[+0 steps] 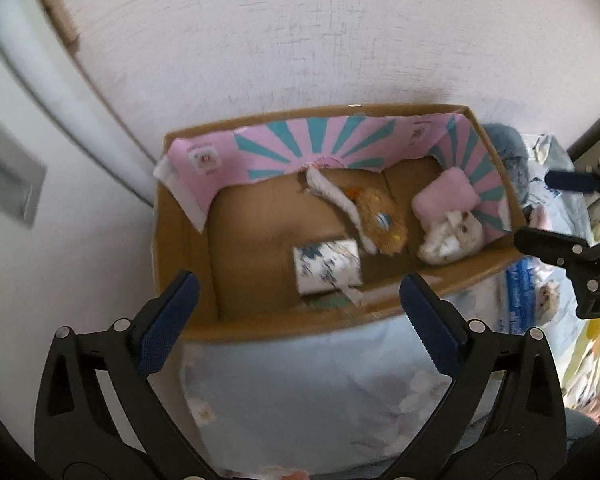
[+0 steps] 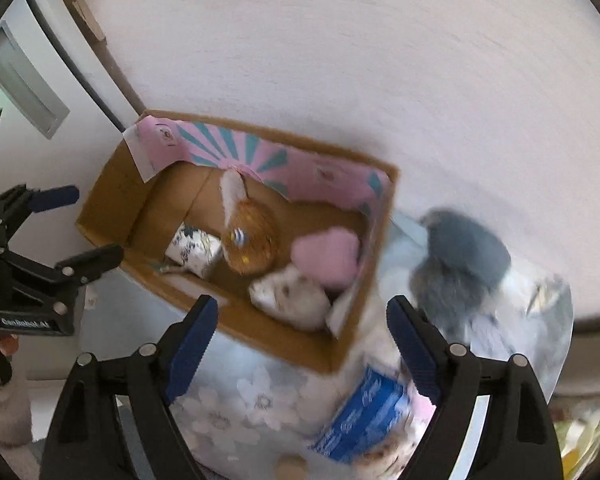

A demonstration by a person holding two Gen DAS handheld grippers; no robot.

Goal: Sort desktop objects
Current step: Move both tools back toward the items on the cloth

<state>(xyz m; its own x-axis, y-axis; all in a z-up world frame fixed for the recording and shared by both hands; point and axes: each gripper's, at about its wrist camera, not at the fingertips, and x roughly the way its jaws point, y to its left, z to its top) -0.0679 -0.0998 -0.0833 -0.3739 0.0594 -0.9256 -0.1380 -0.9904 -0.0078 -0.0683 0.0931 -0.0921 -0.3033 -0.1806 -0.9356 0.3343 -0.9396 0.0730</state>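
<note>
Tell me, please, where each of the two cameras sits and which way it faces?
Left wrist: on the left gripper, looking steeply down into the box; its own open fingers show, with the right gripper at the right edge.
Right wrist: on the right gripper, looking down at the box corner and the grey toy; its own open fingers show, with the left gripper and a hand at the left.
Shared: box, each other's gripper.

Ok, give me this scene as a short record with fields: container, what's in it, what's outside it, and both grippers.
container: cardboard box, open top, pink and teal lining
inside: patterned packet, brown plush, pink pillow, white plush
outside: grey plush and blue packet on the floral cloth
left gripper: open, empty
right gripper: open, empty
</note>
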